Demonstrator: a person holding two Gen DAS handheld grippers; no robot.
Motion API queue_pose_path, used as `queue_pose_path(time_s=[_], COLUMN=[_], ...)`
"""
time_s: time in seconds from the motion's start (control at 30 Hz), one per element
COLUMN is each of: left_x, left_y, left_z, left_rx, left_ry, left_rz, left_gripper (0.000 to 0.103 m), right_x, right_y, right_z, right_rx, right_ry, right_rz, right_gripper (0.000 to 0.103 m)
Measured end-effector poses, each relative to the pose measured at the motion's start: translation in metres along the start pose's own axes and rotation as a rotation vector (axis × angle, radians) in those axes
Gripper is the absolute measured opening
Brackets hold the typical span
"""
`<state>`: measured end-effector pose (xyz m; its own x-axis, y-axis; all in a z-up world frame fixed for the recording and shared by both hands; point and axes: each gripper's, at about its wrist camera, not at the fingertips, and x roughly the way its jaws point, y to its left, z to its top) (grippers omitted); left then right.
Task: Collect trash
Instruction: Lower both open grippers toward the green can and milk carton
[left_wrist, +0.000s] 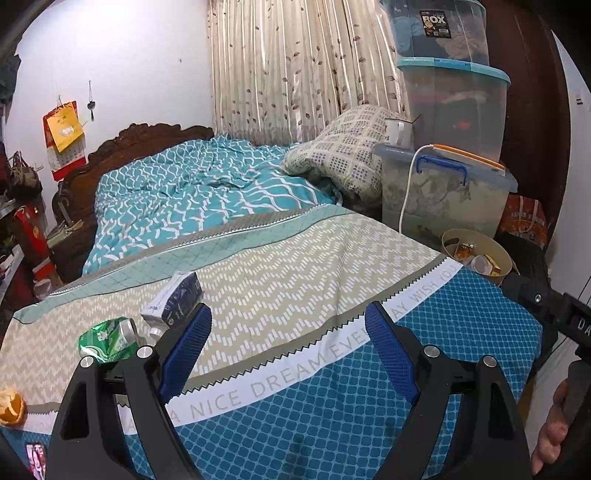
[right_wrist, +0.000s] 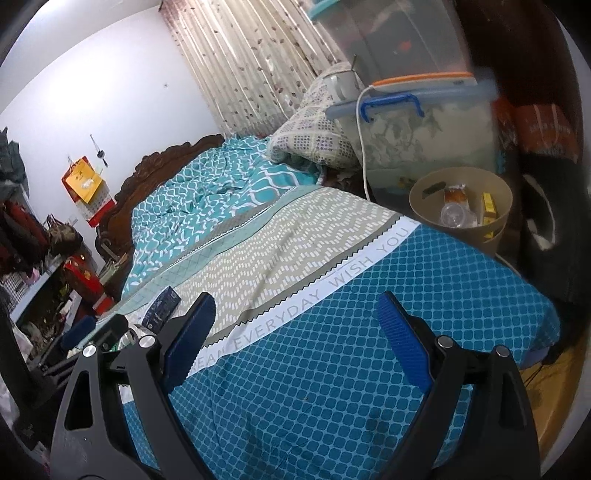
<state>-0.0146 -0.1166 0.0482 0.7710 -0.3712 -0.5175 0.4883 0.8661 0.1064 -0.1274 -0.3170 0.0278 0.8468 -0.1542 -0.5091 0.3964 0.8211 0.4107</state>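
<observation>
Both grippers wide open and empty over the bed, trash left of them.

Left gripper (left_wrist: 288, 326) has the crushed can (left_wrist: 107, 338) and carton (left_wrist: 173, 297) just left of its left finger; both look light, the dented can best pinched across its middle. Right gripper (right_wrist: 295, 315) holds nothing; bin (right_wrist: 460, 210) ahead-right. Bedspread (left_wrist: 314, 258) reads "NICE DREAM EVERYDAY".

Our left gripper (left_wrist: 288, 325) hangs over bed (left_wrist: 295, 266), jaws wide, nothing between. Carton (left_wrist: 173, 297) lies on bedspread just left of its left finger, crushed can (left_wrist: 109, 339) left of carton and nearer us, peel (left_wrist: 11, 406) further left at bed edge. Bin (left_wrist: 476, 254) stands ahead-right, beside bed, scraps in it. Storage boxes (left_wrist: 447, 192) stacked behind bin. Our right gripper (right_wrist: 295, 314) over bed; bin ahead-right there also.
</observation>
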Motion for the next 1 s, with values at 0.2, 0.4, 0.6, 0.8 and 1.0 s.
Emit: queue_pose_path(time_s=[0.2,0.4,0.6,0.8,1.0], left_x=[-0.003,-0.004,0.001,0.006,0.008], left_y=[0.003,0.008,0.024,0.069,0.169], left_z=[0.0,-0.001,-0.004,-0.012,-0.024], left_rx=[-0.005,-0.015,-0.04,-0.114,-0.301], left_ry=[-0.015,-0.02,-0.005,0.023,0.075], left_rz=[0.017,0.034,0.062,0.12,0.231], left_gripper=[0.081,0.081,0.081,0.081,0.081], right_x=[0.0,0.003,0.011,0.021,0.04], right_y=[0.012,0.022,0.025,0.033,0.044], right_z=[-0.005,-0.009,-0.013,-0.017,-0.023], right_rx=[-0.054,-0.099,-0.099,-0.116,-0.137], right_ry=[0.0,0.01,0.037,0.069,0.131], right_rz=[-0.007,-0.003,0.005,0.022,0.058], right_gripper=[0.089,0.089,0.089,0.089,0.088])
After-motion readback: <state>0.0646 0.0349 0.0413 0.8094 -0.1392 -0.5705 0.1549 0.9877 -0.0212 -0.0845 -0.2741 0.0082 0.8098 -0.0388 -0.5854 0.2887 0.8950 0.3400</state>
